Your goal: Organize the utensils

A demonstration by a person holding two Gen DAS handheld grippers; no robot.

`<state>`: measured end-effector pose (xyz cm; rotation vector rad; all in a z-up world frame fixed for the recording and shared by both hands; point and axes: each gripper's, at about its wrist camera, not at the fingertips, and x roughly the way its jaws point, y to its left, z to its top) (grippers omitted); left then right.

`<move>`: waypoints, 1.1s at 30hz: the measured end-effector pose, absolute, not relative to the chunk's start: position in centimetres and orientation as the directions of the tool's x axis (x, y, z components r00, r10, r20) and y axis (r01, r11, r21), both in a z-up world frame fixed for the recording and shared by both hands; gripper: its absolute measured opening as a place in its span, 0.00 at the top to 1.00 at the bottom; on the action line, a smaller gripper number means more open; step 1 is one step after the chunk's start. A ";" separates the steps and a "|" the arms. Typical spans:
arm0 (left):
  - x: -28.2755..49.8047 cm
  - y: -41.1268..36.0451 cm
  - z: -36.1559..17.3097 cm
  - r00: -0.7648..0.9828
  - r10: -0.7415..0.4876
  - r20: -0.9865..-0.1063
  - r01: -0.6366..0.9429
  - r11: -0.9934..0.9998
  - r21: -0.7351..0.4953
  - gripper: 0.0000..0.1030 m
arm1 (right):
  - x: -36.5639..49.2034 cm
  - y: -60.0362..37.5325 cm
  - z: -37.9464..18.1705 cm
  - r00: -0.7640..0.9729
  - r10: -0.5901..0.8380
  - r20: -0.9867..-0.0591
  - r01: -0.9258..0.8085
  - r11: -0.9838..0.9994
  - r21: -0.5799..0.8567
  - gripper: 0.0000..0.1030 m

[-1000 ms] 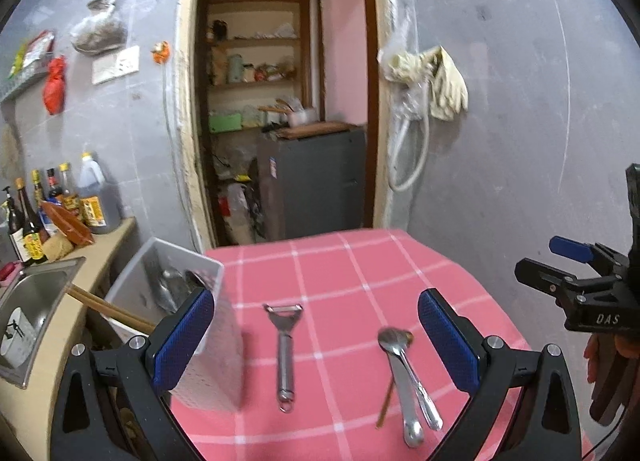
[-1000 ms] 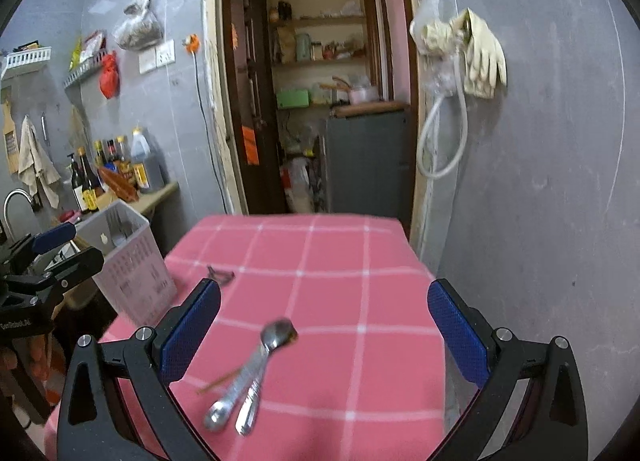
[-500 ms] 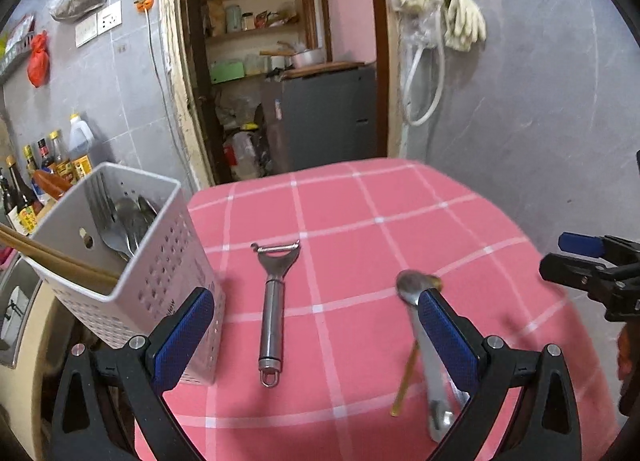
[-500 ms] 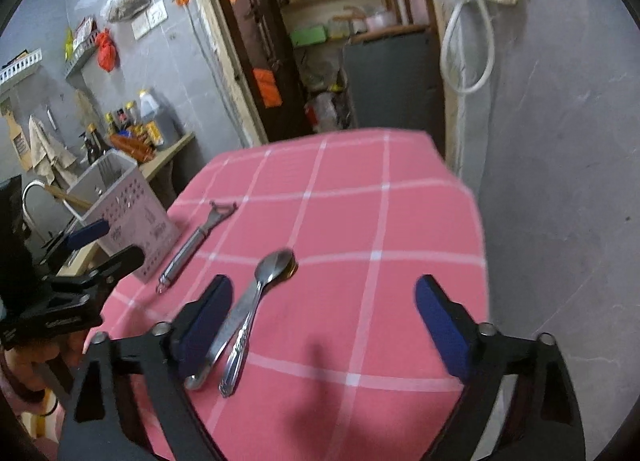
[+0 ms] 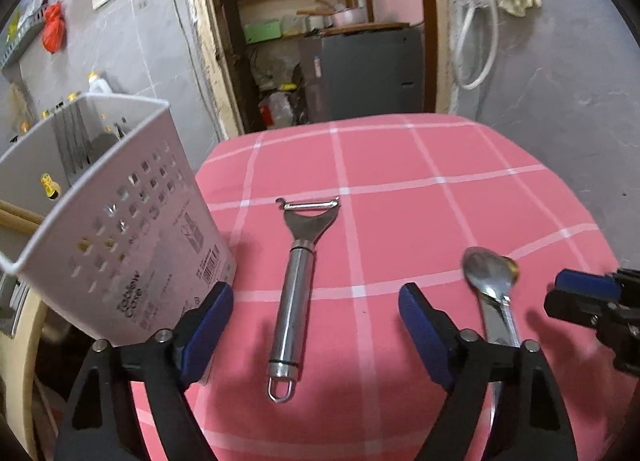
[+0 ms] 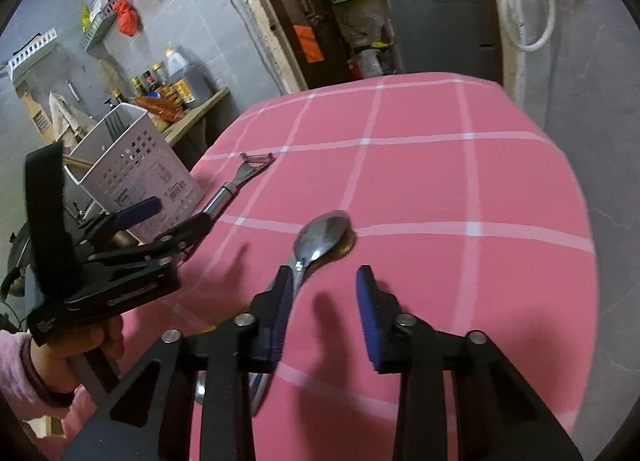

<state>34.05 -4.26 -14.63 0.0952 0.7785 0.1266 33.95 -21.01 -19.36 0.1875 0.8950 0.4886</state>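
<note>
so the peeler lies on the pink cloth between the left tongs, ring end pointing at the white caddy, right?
Not quite: the peeler does lie on the cloth between the left tongs, but its ring end points toward the camera, not at the white caddy. The left wrist view shows it.

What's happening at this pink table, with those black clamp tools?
A person is tidying utensils with a clamp in each hand. The left gripper straddles a metal peeler, jaws closing but not touching it. The right gripper closes beside the spoons, nothing held. The white utensil basket stands at the table's left edge.
</note>
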 end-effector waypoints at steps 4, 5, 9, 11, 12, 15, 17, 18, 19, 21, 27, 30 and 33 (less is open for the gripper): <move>35.5 -4.1 -15.4 0.672 0.166 -0.722 -0.093 0.986 0.140 0.30 | 34.7 -19.6 -20.1 0.491 0.514 -0.703 -0.344 0.856 0.386 0.81; 35.9 -4.0 -15.6 0.662 0.167 -0.730 -0.093 0.986 0.141 0.30 | 34.7 -19.7 -20.3 0.485 0.522 -0.702 -0.346 0.852 0.394 0.82; 37.1 -3.6 -16.2 0.623 0.155 -0.766 -0.096 0.988 0.122 0.34 | 35.1 -19.2 -21.1 0.453 0.541 -0.709 -0.341 0.840 0.422 0.83; 37.7 -3.4 -16.6 0.597 0.154 -0.787 -0.099 0.988 0.119 0.36 | 35.3 -19.1 -21.4 0.445 0.546 -0.710 -0.332 0.837 0.435 0.84; 38.0 -3.3 -16.9 0.582 0.152 -0.799 -0.100 0.988 0.115 0.37 | 35.3 -19.1 -21.5 0.444 0.547 -0.709 -0.327 0.836 0.440 0.84; 38.4 -2.9 -17.3 0.555 0.119 -0.823 -0.105 0.992 0.073 0.39 | 35.8 -18.9 -21.9 0.431 0.550 -0.715 -0.307 0.835 0.457 0.85; 38.5 -2.5 -17.4 0.544 0.100 -0.833 -0.111 0.993 0.046 0.43 | 36.0 -18.7 -22.0 0.426 0.543 -0.723 -0.288 0.840 0.460 0.92; 38.5 -2.6 -17.4 0.541 0.090 -0.836 -0.111 0.993 0.035 0.46 | 36.0 -18.7 -22.1 0.423 0.541 -0.727 -0.276 0.841 0.465 0.94; 38.4 -2.5 -17.4 0.538 0.083 -0.839 -0.111 0.993 0.027 0.50 | 36.0 -18.7 -22.3 0.421 0.541 -0.728 -0.267 0.841 0.470 0.97; 38.2 -2.6 -17.3 0.531 0.077 -0.844 -0.109 0.994 0.022 0.56 | 35.9 -19.0 -22.5 0.416 0.553 -0.722 -0.241 0.833 0.499 0.98; 37.9 -2.7 -17.1 0.512 0.049 -0.858 -0.080 0.997 0.010 0.80 | 34.4 -19.8 -22.8 0.424 0.551 -0.719 -0.184 0.829 0.528 0.99; 37.2 -2.8 -16.9 0.502 0.023 -0.865 -0.058 0.998 -0.007 0.81 | 33.3 -20.4 -22.8 0.433 0.538 -0.723 -0.155 0.835 0.528 0.99; 35.8 -2.9 -16.7 0.491 -0.013 -0.871 -0.038 0.999 -0.036 0.82 | 32.0 -21.1 -22.5 0.444 0.528 -0.724 -0.134 0.838 0.529 0.99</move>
